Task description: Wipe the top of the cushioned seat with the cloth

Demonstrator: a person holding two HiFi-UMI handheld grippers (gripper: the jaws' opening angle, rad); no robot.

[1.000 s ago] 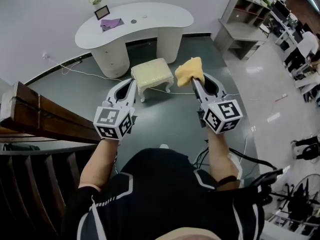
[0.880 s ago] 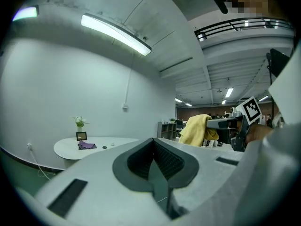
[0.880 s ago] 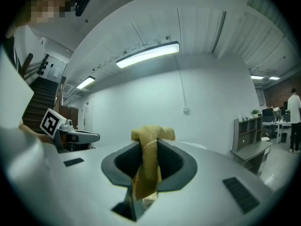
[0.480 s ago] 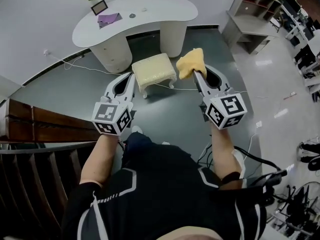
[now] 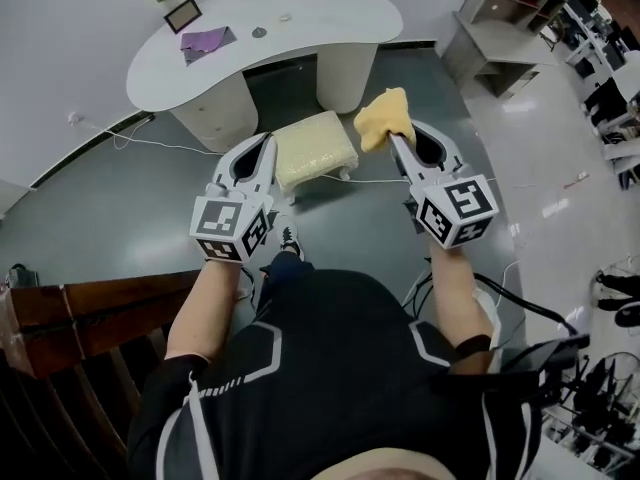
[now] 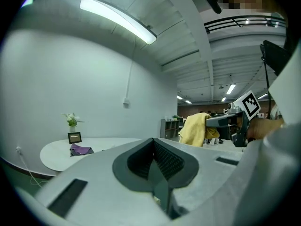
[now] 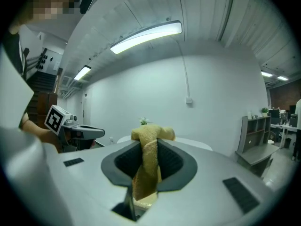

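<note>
Cloth (image 5: pixel 382 118), just one, pinched in right hand-held gripper (image 5: pixel 392 140); left hand-held gripper (image 5: pixel 267 148) closed.

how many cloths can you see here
2: a yellow cloth clamped in the right gripper, and a purple cloth lying on the white desk. Others may be hidden.

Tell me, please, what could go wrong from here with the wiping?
The cloth is bunched in the right claw, so the hard claw may scrape the seat instead of wiping. A white cable lies on the floor by the seat; the foot might catch it.
</note>
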